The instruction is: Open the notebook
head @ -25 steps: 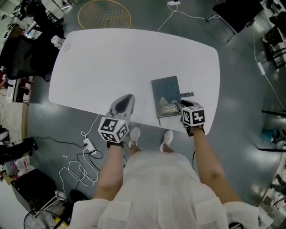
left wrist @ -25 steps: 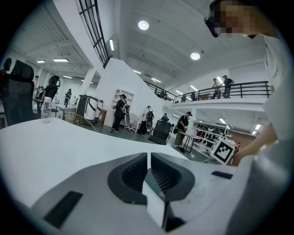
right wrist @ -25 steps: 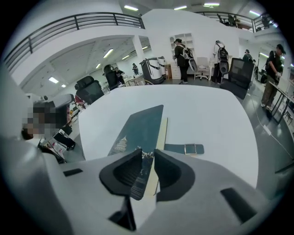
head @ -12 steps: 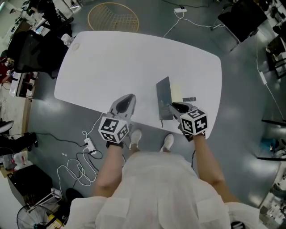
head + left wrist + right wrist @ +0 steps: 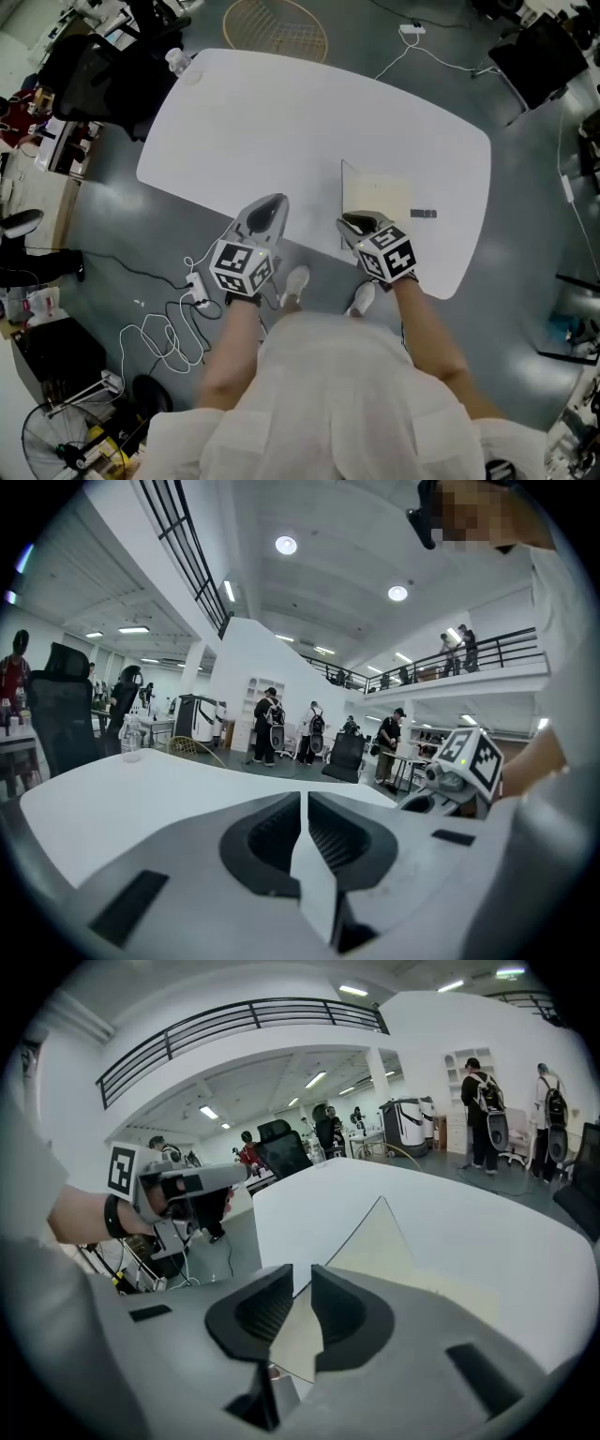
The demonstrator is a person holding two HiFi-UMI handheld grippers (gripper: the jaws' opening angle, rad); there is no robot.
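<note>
The notebook (image 5: 377,198) lies near the front edge of the white table (image 5: 281,122). Its dark cover (image 5: 342,202) stands upright, seen edge-on, and a cream page is bared to its right. My right gripper (image 5: 353,226) is shut on the cover's near edge. In the right gripper view the cover (image 5: 370,1241) rises as a pale triangle from between the pads of the right gripper (image 5: 300,1283). My left gripper (image 5: 266,208) hangs over the table's front edge, left of the notebook. Its jaws are shut with nothing in them, as the left gripper view also shows of this gripper (image 5: 305,808).
A small dark strip (image 5: 424,214) lies on the table right of the notebook. A clear bottle (image 5: 175,61) stands at the far left corner. A black chair (image 5: 98,75), a round wire basket (image 5: 277,28) and cables (image 5: 173,342) are on the floor around the table.
The cover has swung up from flat to upright, baring the cream page. My right gripper rose and moved left with it. The left gripper shifted slightly along the table's edge.
</note>
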